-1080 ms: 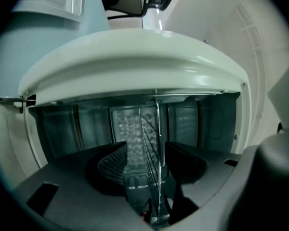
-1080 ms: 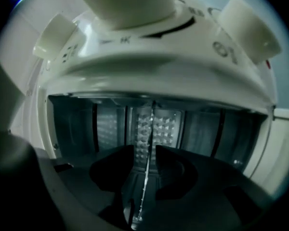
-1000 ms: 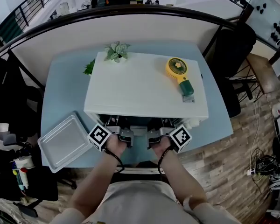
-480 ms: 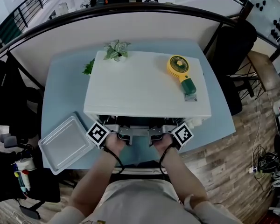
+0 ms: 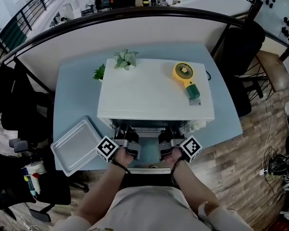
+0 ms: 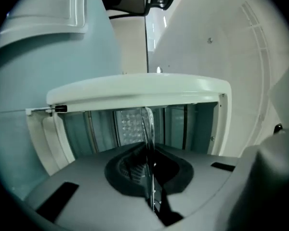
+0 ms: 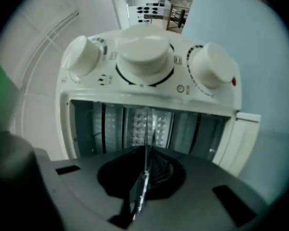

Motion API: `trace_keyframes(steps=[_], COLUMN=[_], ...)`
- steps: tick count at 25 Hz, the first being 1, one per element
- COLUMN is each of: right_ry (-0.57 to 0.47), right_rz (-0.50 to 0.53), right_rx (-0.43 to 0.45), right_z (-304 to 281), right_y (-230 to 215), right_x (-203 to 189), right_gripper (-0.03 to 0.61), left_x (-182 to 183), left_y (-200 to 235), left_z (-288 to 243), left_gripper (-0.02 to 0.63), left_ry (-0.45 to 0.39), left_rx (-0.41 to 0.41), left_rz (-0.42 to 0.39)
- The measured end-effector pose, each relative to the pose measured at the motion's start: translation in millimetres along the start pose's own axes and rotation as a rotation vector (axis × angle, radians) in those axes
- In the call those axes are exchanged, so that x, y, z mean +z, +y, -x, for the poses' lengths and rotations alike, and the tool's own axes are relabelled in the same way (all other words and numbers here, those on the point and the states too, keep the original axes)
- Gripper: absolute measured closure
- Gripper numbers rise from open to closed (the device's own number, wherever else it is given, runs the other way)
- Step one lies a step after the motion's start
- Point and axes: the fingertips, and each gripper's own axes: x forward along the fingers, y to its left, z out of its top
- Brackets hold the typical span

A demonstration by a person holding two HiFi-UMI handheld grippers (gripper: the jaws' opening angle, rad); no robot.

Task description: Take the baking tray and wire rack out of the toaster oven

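Right gripper view shows illegible dial markings [image 7: 105, 79] on toaster oven [image 7: 149, 100].

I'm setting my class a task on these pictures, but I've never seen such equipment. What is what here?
There is no robot: a person holds a clamp tool in each hand. The head view comes from a camera on their head. Each gripper view looks along one tool's fingers. On the blue table stands a white toaster oven, open, with a yellow fan on top. A baking tray lies beside it. The left gripper and right gripper have just closed their fingers on the wire rack at the oven's mouth.
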Motion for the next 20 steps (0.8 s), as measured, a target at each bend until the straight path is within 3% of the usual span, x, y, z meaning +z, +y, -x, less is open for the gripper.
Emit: trace_keyframes(steps=[5,9,20], right_ry=[0.005,0.016,0.03], right_rz=[-0.017,-0.026,-0.066], right_rx=[-0.01,-0.076,-0.106], right_z=[28,54,100], right_y=[4,5,11], right_x=[-10,-19,-35], right_gripper=[0.572,0.572,0.572], left_x=[-9,-18,-30], left_y=[-9,-14,-24], left_z=[28,51,97], left_gripper=[0.604,0.604,0.604], left_ry=[0.027,0.045,0.096], left_rx=[0.039,0.068,0.108], left_rz=[-0.004,-0.006,-0.009])
